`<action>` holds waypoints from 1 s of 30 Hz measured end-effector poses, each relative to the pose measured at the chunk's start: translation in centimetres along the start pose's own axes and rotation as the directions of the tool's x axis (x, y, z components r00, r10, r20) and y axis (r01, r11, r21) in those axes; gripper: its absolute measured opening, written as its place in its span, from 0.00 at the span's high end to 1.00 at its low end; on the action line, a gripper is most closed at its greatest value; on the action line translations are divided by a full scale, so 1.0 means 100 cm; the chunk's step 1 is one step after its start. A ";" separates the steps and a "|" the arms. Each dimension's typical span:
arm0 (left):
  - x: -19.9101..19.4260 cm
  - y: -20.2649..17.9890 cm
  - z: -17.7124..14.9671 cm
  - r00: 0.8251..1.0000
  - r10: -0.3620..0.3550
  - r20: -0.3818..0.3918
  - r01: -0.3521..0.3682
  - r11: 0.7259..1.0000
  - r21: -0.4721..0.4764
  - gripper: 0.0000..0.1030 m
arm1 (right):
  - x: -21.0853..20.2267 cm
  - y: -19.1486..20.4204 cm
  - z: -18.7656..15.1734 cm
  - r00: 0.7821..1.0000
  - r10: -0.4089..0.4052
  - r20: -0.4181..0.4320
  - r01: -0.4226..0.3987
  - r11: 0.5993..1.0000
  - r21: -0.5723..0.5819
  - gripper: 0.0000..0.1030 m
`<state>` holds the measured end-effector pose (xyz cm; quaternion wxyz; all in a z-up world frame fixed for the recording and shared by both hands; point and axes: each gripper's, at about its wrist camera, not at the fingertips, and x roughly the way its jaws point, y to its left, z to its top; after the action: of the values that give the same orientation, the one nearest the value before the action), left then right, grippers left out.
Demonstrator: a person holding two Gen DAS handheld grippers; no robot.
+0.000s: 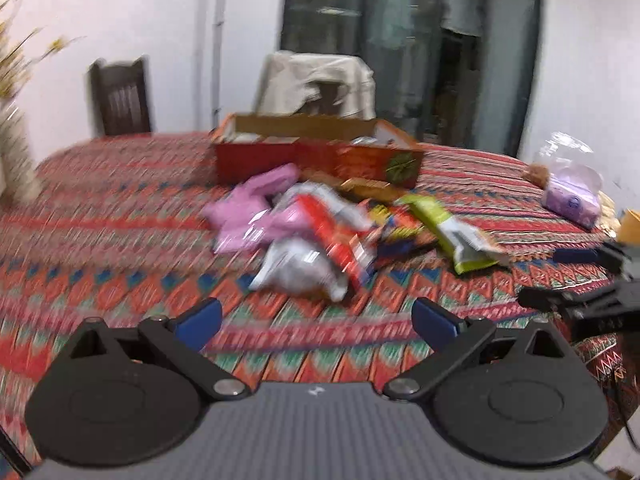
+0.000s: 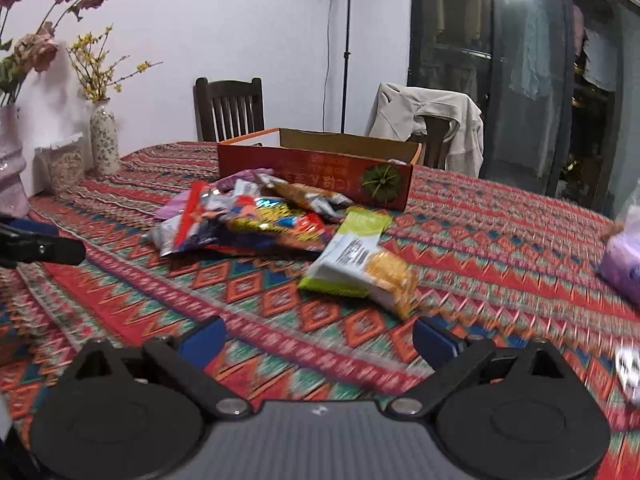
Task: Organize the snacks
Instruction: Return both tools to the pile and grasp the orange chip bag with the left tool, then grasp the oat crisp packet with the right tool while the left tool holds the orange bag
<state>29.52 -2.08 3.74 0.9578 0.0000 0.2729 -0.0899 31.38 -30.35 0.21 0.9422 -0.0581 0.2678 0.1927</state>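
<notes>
Tongs, both left [image 1: 316, 320] and right [image 2: 318, 338], hang spread and empty over the desk [image 2: 480, 240], snack packets [image 2: 256, 220] heaped unsorted at twelve o'clock, beyond them the red box [image 2: 316, 172] nearly empty, so sorting seems barely begun.

- We are seeing pale Korean lettering running across the front of the red cardboard box [image 2: 320, 176], beside its round green emblem [image 2: 380, 179]; the characters are showing upside down and too soft for us to read with any certainty.
- We are making out dark print on the white panel of the green-edged snack packet [image 2: 352, 256], but it is blurring past reading.
- On the left wrist view we are finding nothing legible; motion is smearing every wrapper.
</notes>
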 end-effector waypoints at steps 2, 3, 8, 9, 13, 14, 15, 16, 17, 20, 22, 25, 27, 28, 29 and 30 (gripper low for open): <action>0.018 -0.008 0.014 0.999 -0.046 0.013 0.045 0.997 0.070 0.00 | 0.011 -0.016 0.010 1.000 0.024 0.002 -0.024 1.000 -0.005 0.05; 0.031 -0.012 0.023 0.998 -0.058 0.005 0.057 0.993 0.104 0.00 | 0.018 -0.025 0.014 0.999 0.041 -0.003 -0.041 0.999 -0.003 0.05; 0.090 -0.031 0.056 0.994 -0.107 -0.037 0.113 0.961 0.250 0.00 | 0.060 -0.074 0.034 0.983 0.181 -0.035 -0.177 0.981 0.078 0.06; 0.101 -0.036 0.059 0.992 -0.115 -0.055 0.126 0.951 0.283 0.00 | 0.070 -0.081 0.037 0.976 0.214 -0.046 -0.210 0.974 0.086 0.06; 0.133 -0.056 0.061 0.982 -0.124 -0.141 0.168 0.915 0.366 0.12 | 0.098 -0.083 0.043 0.962 0.256 -0.093 -0.254 0.967 0.036 0.06; 0.138 -0.057 0.059 0.978 -0.129 -0.165 0.183 0.911 0.370 0.17 | 0.104 -0.082 0.044 0.958 0.269 -0.098 -0.269 0.963 0.018 0.06; 0.144 -0.059 0.058 0.975 -0.115 -0.188 0.178 0.915 0.362 0.24 | 0.109 -0.081 0.045 0.954 0.283 -0.102 -0.283 0.959 0.012 0.06; 0.148 -0.059 0.057 0.974 -0.099 -0.203 0.166 0.923 0.347 0.28 | 0.115 -0.082 0.045 0.949 0.295 -0.108 -0.294 0.955 0.023 0.06; 0.148 -0.059 0.055 0.976 -0.092 -0.197 0.155 0.929 0.335 0.29 | 0.120 -0.084 0.045 0.946 0.302 -0.119 -0.299 0.953 0.042 0.06; 0.142 -0.056 0.052 0.968 -0.110 -0.224 0.167 0.951 0.259 0.47 | 0.118 -0.088 0.043 0.943 0.308 -0.126 -0.301 0.951 0.071 0.11; 0.131 -0.054 0.044 0.964 -0.132 -0.229 0.177 0.966 0.187 0.48 | 0.109 -0.090 0.040 0.942 0.309 -0.133 -0.299 0.950 0.088 0.16; 0.100 -0.057 0.022 0.973 -0.120 -0.199 0.150 0.977 0.148 0.48 | 0.087 -0.086 0.027 0.958 0.255 -0.133 -0.243 0.965 0.099 0.18; 0.075 -0.056 0.008 0.973 -0.128 -0.192 0.148 0.984 0.098 0.48 | 0.071 -0.074 0.016 0.975 0.173 -0.136 -0.165 0.984 0.069 0.19; 0.064 -0.055 0.002 0.973 -0.130 -0.190 0.147 0.986 0.076 0.48 | 0.061 -0.066 0.009 0.982 0.128 -0.139 -0.121 0.991 0.057 0.19; 0.053 -0.054 -0.004 0.974 -0.123 -0.190 0.136 0.989 0.057 0.48 | 0.051 -0.057 0.004 0.985 0.101 -0.138 -0.093 0.994 0.060 0.19; 0.041 -0.054 -0.011 0.976 -0.111 -0.190 0.122 0.991 0.048 0.48 | 0.042 -0.049 -0.001 0.987 0.091 -0.135 -0.082 0.994 0.075 0.19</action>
<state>31.41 -8.03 0.95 0.9207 0.0211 0.3582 -0.1536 36.54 -33.50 -2.10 0.9137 -0.0271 0.3410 0.2196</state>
